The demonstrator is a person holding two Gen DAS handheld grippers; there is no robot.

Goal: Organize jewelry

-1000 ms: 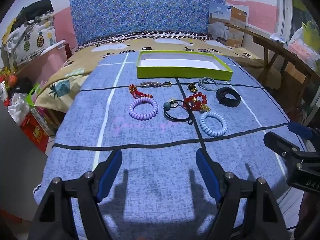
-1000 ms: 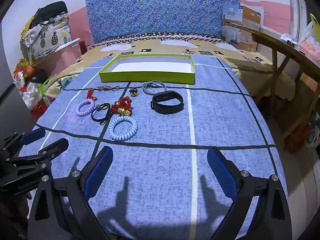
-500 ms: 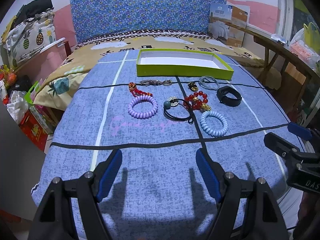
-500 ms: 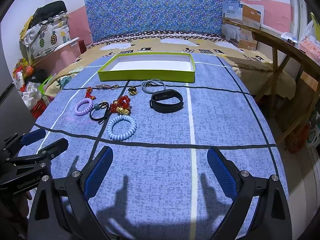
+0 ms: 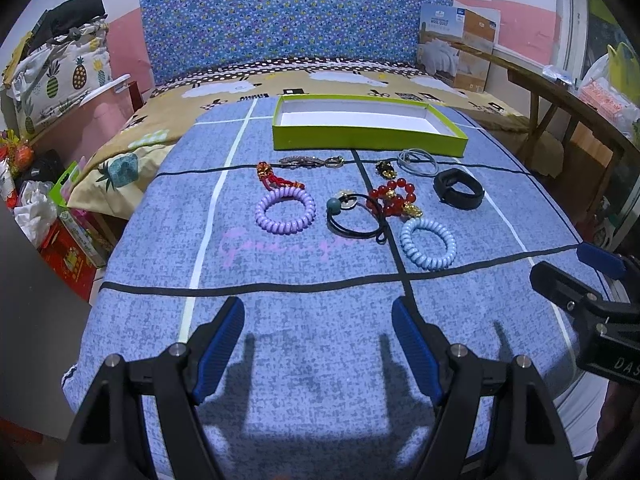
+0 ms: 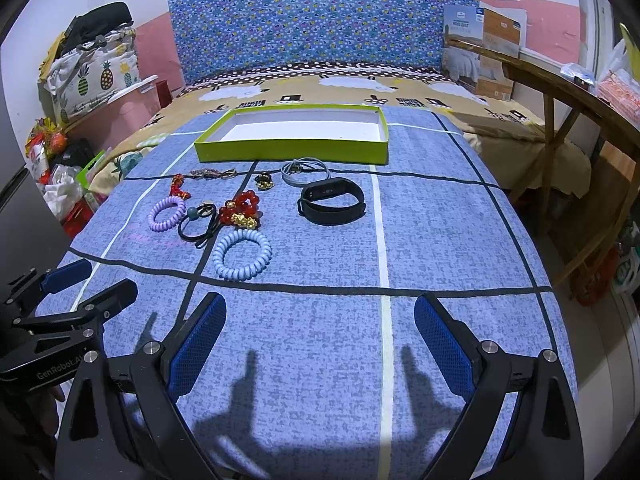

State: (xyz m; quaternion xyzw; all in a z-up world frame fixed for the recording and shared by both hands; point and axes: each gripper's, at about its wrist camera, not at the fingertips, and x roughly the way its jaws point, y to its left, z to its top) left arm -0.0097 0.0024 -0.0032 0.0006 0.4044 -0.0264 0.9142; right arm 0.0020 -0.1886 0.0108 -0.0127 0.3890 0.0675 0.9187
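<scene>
Several pieces of jewelry lie on the blue cloth in front of an empty lime-green box (image 5: 368, 140) (image 6: 292, 150): a purple coil band (image 5: 285, 211) (image 6: 167, 213), a light blue coil band (image 5: 428, 243) (image 6: 241, 254), a black hair tie (image 5: 354, 220) (image 6: 198, 222), a red bead bracelet (image 5: 394, 198) (image 6: 241, 209), a black wristband (image 5: 459, 190) (image 6: 332, 201), a grey loop (image 5: 418, 161) (image 6: 304, 170) and a red charm (image 5: 274, 178). My left gripper (image 5: 318, 320) and right gripper (image 6: 320, 316) are open and empty, hovering over the near cloth.
The cloth covers a bed with a blue patterned headboard (image 5: 296, 12). A wooden table (image 6: 560, 92) stands on the right. Bags and boxes (image 5: 60, 216) sit on the floor at the left. The right gripper shows at the left view's right edge (image 5: 576, 280).
Both grippers have moved slightly forward toward the jewelry; the items appear a little nearer. Nothing was grasped.
</scene>
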